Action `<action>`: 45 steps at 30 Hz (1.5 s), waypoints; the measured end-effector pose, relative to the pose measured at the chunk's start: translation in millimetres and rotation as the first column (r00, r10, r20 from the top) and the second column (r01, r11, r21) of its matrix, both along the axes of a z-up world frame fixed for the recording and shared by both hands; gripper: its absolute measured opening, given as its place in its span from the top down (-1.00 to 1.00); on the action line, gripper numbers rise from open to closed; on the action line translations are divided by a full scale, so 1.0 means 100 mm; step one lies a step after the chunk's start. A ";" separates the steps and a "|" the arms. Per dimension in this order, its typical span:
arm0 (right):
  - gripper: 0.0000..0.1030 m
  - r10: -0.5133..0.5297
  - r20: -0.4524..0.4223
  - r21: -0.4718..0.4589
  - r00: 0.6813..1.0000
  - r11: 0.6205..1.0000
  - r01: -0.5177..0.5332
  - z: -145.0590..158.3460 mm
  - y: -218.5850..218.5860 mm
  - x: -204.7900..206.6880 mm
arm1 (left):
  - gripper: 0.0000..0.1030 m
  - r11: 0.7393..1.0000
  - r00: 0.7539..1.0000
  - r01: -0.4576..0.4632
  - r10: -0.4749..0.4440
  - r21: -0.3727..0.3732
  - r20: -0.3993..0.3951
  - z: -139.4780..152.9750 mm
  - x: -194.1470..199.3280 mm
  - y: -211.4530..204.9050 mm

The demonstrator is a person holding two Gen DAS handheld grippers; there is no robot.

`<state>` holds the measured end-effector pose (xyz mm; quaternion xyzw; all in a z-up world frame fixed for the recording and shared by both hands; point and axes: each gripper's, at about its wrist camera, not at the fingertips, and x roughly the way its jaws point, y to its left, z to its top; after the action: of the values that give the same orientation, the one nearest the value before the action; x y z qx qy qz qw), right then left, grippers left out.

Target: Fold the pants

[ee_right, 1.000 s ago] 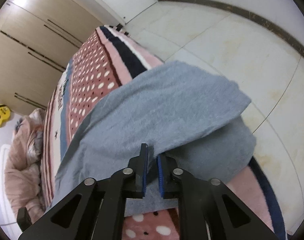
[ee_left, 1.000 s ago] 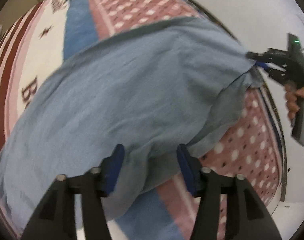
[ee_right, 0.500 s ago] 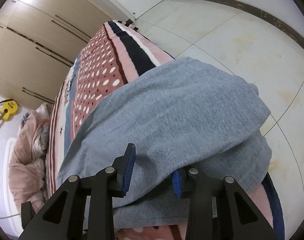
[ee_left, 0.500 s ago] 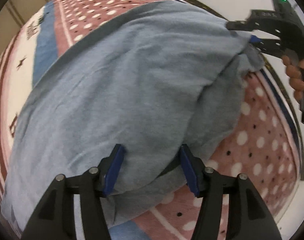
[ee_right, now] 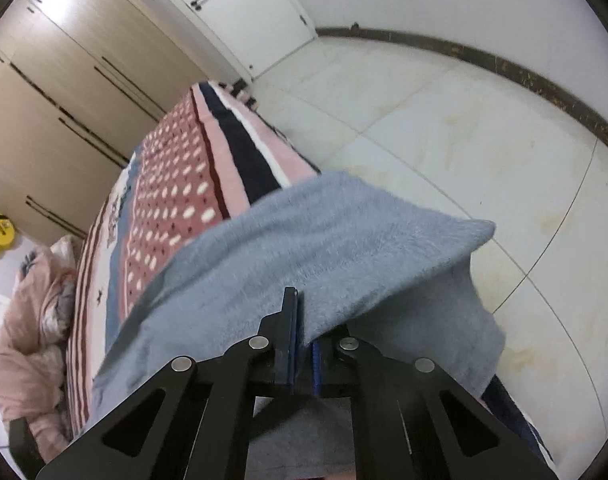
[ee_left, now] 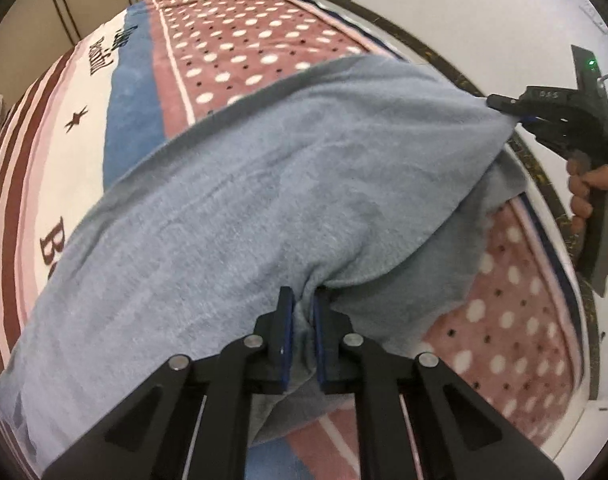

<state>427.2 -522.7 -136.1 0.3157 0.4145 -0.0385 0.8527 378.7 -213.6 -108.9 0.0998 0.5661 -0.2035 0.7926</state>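
The blue-grey pants lie across the patterned bed blanket, their near edge lifted. My left gripper is shut on a bunched fold of that edge. My right gripper is shut on another part of the pants and holds it above the bed. The right gripper also shows in the left wrist view, pinching the far right corner of the cloth. A lower layer of the pants hangs beneath the lifted layer.
The bed's edge runs along the right, with pale tiled floor beyond it. Wooden wardrobes and a white door stand behind. A pink quilt is heaped at the bed's left end.
Both grippers were open half a second ago and have closed on the pants' edge. The cloth is now lifted and stretched between them.
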 end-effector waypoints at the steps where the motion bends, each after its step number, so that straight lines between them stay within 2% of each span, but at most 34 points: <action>1: 1.00 -0.007 0.012 -0.009 1.000 1.000 0.007 0.06 -0.01 -0.02 | 0.87 1.000 1.000 0.012 -0.012 -0.007 -0.003 0.04 -0.02 0.01; 4: 1.00 -0.019 0.027 -0.014 0.999 1.000 0.019 0.19 -0.04 -0.09 | 0.87 0.998 0.998 0.054 -0.054 -0.021 -0.009 0.14 -0.07 0.02; 8: 1.00 -0.032 0.023 -0.010 0.999 0.999 0.032 0.26 -0.12 -0.23 | 0.87 0.994 0.993 0.107 -0.108 -0.020 -0.044 0.07 -0.12 -0.09; 14: 1.00 -0.064 -0.025 -0.016 0.998 0.998 0.064 0.16 -0.21 -0.46 | 0.86 0.987 0.985 0.158 -0.157 0.016 -0.067 -0.06 -0.33 -0.23; 19: 1.00 -0.099 -0.075 -0.016 0.992 0.995 0.098 0.01 -0.27 -0.64 | 0.84 0.986 0.985 0.162 -0.158 0.042 -0.072 -0.15 -0.31 -0.26; 20: 1.00 -0.103 -0.082 -0.013 0.991 0.995 0.102 -0.03 -0.28 -0.65 | 0.77 0.986 0.984 0.164 -0.161 0.042 -0.073 -0.15 -0.31 -0.27; 22: 0.93 -0.098 -0.101 -0.005 0.990 0.995 0.098 -0.11 -0.29 -0.65 | 0.46 0.984 0.982 0.173 -0.169 0.037 -0.086 -0.14 -0.32 -0.27; 23: 0.89 -0.098 -0.109 0.004 0.989 0.995 0.099 -0.13 -0.30 -0.66 | 0.21 0.984 0.982 0.172 -0.168 0.037 -0.084 -0.12 -0.32 -0.26; 24: 0.87 -0.105 -0.122 0.020 0.987 0.994 0.108 -0.15 -0.33 -0.66 | 0.15 0.985 0.983 0.169 -0.166 0.031 -0.080 -0.08 -0.33 -0.24; 25: 0.64 -0.112 -0.135 0.027 0.985 0.993 0.116 -0.15 -0.36 -0.66 | 0.15 0.986 0.983 0.164 -0.162 0.017 -0.081 -0.03 -0.33 -0.22; 26: 0.38 -0.121 -0.144 0.021 0.982 0.992 0.125 -0.15 -0.40 -0.66 | 0.15 0.988 0.985 0.153 -0.152 0.008 -0.085 0.02 -0.35 -0.19; 28: 0.24 -0.150 -0.150 -0.006 0.977 0.989 0.150 -0.11 -0.48 -0.69 | 0.12 0.994 0.991 0.107 -0.107 -0.005 -0.085 0.13 -0.30 -0.11; 30: 0.19 -0.166 -0.155 -0.007 0.974 0.986 0.167 -0.06 -0.60 -0.71 | 0.01 0.998 0.995 0.066 -0.067 -0.018 -0.069 0.23 -0.26 -0.04; 35: 0.19 -0.174 -0.118 -0.051 0.978 0.984 0.169 0.08 -0.72 -0.64 | -0.06 0.997 0.998 -0.071 0.071 -0.032 0.000 0.44 -0.07 0.14; 38: 0.19 -0.133 -0.114 0.001 0.985 0.991 0.134 0.04 -0.65 -0.54 | -0.11 0.983 0.984 -0.174 0.175 -0.051 0.017 0.49 -0.02 0.31; 40: 0.19 -0.094 -0.119 0.040 0.988 0.994 0.100 0.02 -0.53 -0.48 | -0.11 0.966 0.967 -0.252 0.253 -0.063 0.006 0.49 0.00 0.48; 43: 0.19 -0.019 -0.121 0.026 0.993 0.999 0.022 0.07 -0.25 -0.42 | -0.21 0.936 0.940 -0.341 0.342 -0.092 -0.002 0.54 -0.03 0.80; 45: 0.19 0.070 -0.100 0.016 0.993 0.997 -0.069 0.15 0.03 -0.37 | -0.28 0.915 0.919 -0.390 0.393 -0.104 0.009 0.57 -0.07 1.02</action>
<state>389.8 -519.8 -121.4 0.3038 0.4677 -0.0221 0.8297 371.8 -111.3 -51.6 -0.0525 0.5518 -0.0674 0.8296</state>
